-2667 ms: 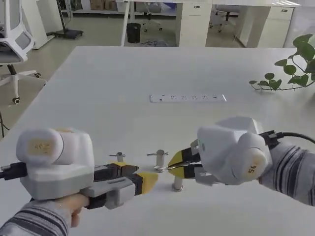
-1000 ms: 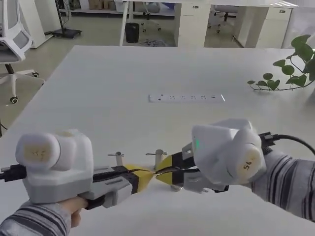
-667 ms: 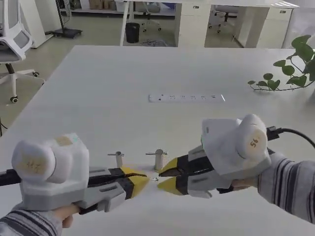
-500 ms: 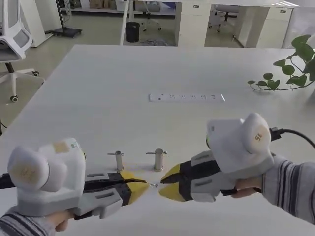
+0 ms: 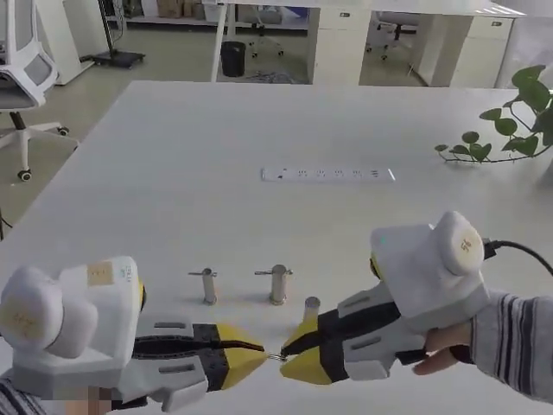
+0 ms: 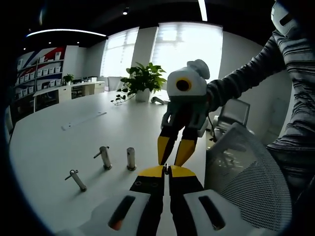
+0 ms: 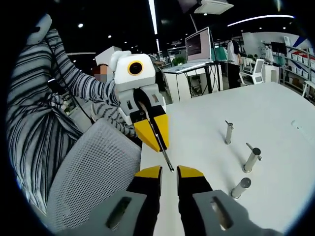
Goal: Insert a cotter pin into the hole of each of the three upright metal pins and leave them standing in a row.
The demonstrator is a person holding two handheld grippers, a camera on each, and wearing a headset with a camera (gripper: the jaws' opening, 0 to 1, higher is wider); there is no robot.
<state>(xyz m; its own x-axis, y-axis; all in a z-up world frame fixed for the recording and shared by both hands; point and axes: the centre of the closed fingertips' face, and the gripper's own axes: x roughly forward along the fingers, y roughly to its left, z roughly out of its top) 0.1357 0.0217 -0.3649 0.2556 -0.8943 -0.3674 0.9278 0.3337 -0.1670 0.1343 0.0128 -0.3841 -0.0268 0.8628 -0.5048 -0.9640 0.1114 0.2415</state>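
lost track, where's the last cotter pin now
Low centre in the head view, the cotter pin is clamped in the left gripper, its free end at the right gripper, just in front of the bare metal pin.

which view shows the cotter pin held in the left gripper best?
Right gripper view: the thin metal cotter pin sticks out bare from the left gripper's shut yellow jaws. Head view gives a tiny glint at those tips; left gripper view, barely a sliver at its own tips.
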